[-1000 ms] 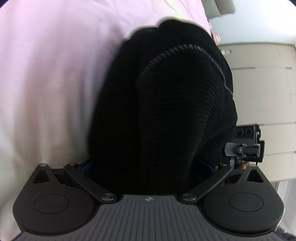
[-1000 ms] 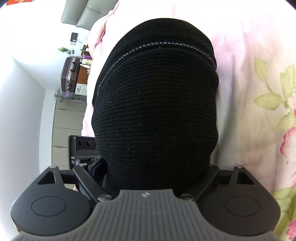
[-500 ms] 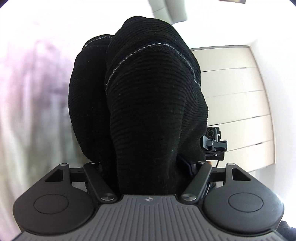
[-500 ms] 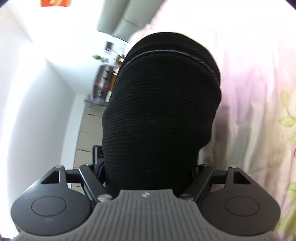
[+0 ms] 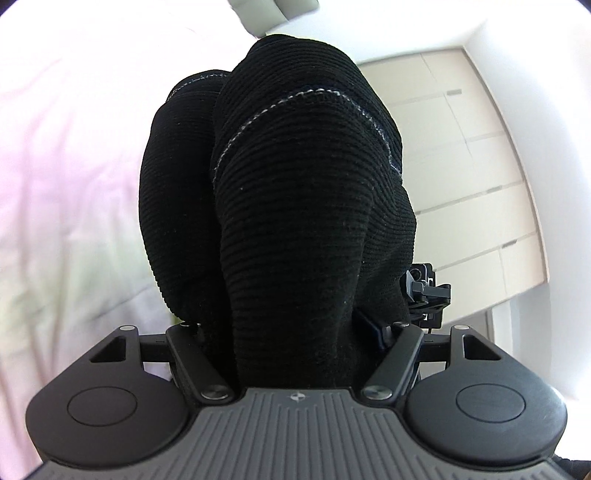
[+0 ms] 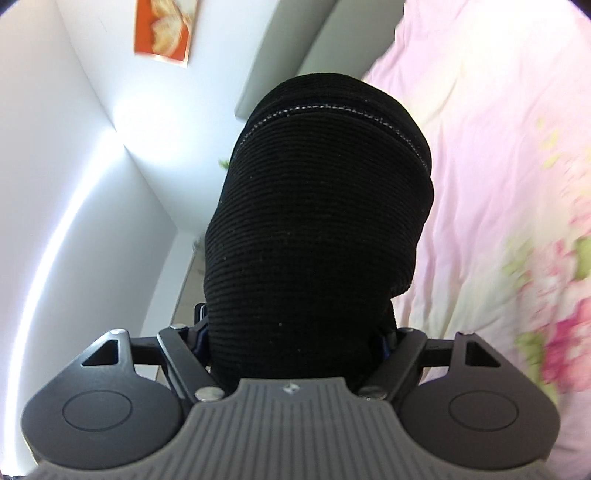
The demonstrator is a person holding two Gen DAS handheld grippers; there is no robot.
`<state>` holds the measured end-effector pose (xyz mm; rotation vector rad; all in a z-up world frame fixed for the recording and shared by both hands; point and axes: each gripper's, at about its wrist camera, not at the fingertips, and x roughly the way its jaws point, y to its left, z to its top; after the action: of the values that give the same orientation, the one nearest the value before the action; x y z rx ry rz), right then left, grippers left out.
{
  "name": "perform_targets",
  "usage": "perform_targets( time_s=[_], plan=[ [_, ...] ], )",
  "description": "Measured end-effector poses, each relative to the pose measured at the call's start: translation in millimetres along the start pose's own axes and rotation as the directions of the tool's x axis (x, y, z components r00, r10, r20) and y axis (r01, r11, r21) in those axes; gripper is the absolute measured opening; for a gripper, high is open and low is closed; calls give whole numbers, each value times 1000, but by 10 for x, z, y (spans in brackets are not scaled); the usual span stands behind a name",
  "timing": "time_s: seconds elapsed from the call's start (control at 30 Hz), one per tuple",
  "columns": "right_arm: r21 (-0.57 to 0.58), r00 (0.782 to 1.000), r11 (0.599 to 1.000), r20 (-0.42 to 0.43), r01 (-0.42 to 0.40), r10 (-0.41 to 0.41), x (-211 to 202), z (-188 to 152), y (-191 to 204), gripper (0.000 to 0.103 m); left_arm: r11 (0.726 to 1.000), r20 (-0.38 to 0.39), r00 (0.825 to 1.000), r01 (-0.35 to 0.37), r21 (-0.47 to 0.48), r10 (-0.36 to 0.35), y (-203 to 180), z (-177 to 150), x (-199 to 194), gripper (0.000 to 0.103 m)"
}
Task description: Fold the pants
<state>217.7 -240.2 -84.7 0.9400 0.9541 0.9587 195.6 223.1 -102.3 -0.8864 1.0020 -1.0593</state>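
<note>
Left gripper (image 5: 295,332): jaws pinching a thick bunch of black ribbed pants (image 5: 280,206), the fabric bulging from centre up toward 12 o'clock and hiding both fingertips. Jaws just been closing, cloth between them. At 9 o'clock, pink bed (image 5: 55,177); at 3 o'clock, pale cabinet (image 5: 472,184); at 4 o'clock, part of the other gripper peeking past the cloth.

Right gripper (image 6: 295,339): jaws likewise clamped on a wad of the same pants (image 6: 314,229), with a stitched seam arcing near 12 o'clock. Jaws just been closing, cloth between them. Floral bed (image 6: 498,203) from 1 to 4 o'clock, white wall (image 6: 74,166) at 9, orange picture (image 6: 164,31) at 11.
</note>
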Motion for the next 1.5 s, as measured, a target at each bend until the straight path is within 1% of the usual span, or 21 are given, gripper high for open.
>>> perform_targets(
  time_s=[0.13,0.23,0.37,0.43,0.53,0.63,0.77,0.8,0.83,0.87,0.93,1.0,1.07,1.1,1.13,1.17,1.2,1.27,1.33,1.37,1.5],
  plan=[
    [12,995,1000,97,-22,21,-596,69,-160,74,998,-72,997,-20,62,25,-243,235,485,81],
    [4,987,1000,157,-23,22,-1032,175,-294,74,995,-120,992,-14,95,26,-372,419,922,81],
    [-4,977,1000,213,-8,9,-1704,486,-548,74,993,-169,985,-1,114,21,-463,661,1563,81],
    [4,971,1000,239,2,-3,-1951,629,-722,74,993,-191,981,-2,118,24,-464,759,1867,81],
    [31,961,999,273,21,-28,-2282,815,-1012,74,994,-221,975,-8,112,33,-387,918,2279,81],
    [66,954,997,295,31,-49,-2590,980,-1345,75,994,-249,967,-23,104,49,-240,1034,2601,81],
    [135,945,990,315,46,-87,-2760,1137,-1790,75,996,-285,955,-61,69,78,69,1221,2941,81],
    [153,944,987,317,50,-97,-2783,1163,-1902,75,996,-292,952,-74,58,88,50,1246,3192,81],
    [173,942,983,318,53,-107,-2824,1195,-2040,75,995,-299,949,-85,47,95,133,1271,3256,81],
    [191,941,980,318,56,-116,-2845,1226,-2159,75,995,-307,946,-99,32,104,188,1305,3425,81],
    [220,938,973,317,68,-137,-2895,1283,-2406,75,992,-320,940,-123,5,119,371,1309,3525,81],
    [255,935,963,315,83,-164,-2934,1304,-2671,76,984,-326,932,-176,-22,160,624,1340,3549,82],
    [297,928,949,316,102,-198,-2921,1220,-2951,79,968,-344,914,-246,-48,215,857,1289,3601,85],
    [303,926,948,320,98,-198,-2863,1161,-3029,81,966,-350,911,-252,-52,218,924,1247,3587,86],
    [282,923,955,335,94,-189,-2753,1089,-3010,82,971,-347,915,-235,-40,207,944,1205,3544,86],
    [259,917,962,356,89,-181,-2746,1043,-2986,82,978,-337,922,-209,-22,190,929,1160,3469,86],
    [253,912,964,369,87,-179,-2760,1000,-2964,82,980,-334,925,-198,-12,182,883,1135,3463,86],
    [256,904,962,380,99,-195,-2780,955,-2929,82,981,-339,922,-194,14,188,830,1057,3338,86],
    [258,896,959,389,117,-214,-2805,922,-2875,83,979,-346,916,-194,63,204,875,1083,3184,89],
    [263,892,957,395,122,-222,-2822,862,-2846,83,978,-343,916,-189,85,207,868,1017,3112,89],
    [289,878,950,417,118,-236,-2831,657,-2766,83,982,-324,928,-164,88,184,852,913,2893,89]
  ],
)
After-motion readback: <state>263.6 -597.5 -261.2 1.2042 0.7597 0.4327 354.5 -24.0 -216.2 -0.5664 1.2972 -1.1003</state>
